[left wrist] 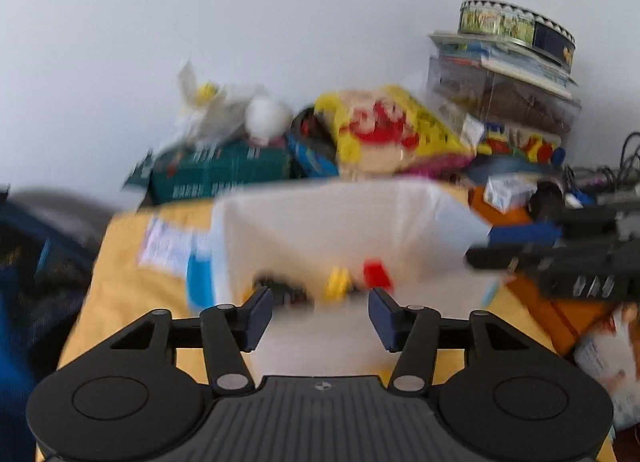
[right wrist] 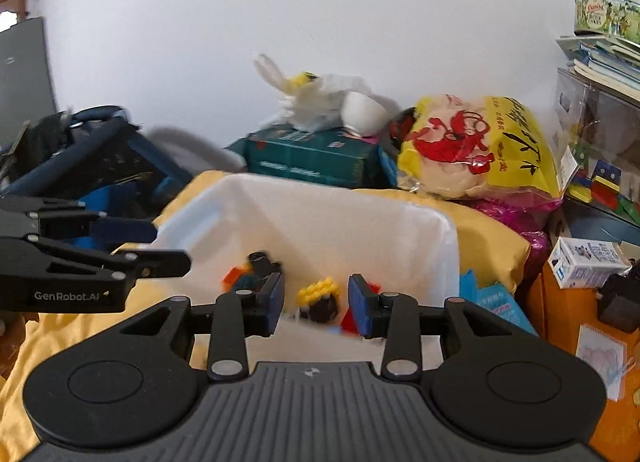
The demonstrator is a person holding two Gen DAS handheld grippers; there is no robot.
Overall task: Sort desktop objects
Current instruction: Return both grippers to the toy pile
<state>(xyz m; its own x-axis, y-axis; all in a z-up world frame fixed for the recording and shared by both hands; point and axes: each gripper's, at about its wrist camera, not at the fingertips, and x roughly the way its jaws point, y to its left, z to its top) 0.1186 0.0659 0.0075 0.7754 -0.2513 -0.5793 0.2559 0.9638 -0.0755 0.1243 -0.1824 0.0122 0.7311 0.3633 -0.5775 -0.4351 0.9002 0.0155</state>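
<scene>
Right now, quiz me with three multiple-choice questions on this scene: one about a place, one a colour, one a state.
1. Where is the cookie tin?
A. atop the stack of books
B. inside the white bin
C. on the yellow cloth

2. What colour is the studded brick in the white bin?
A. green
B. yellow
C. white

3. How is the right gripper?
A. shut on a block
B. shut, empty
C. open

Answers: A, it tops the books; B, its studs are yellow; C, its jaws stand apart, holding nothing.
</scene>
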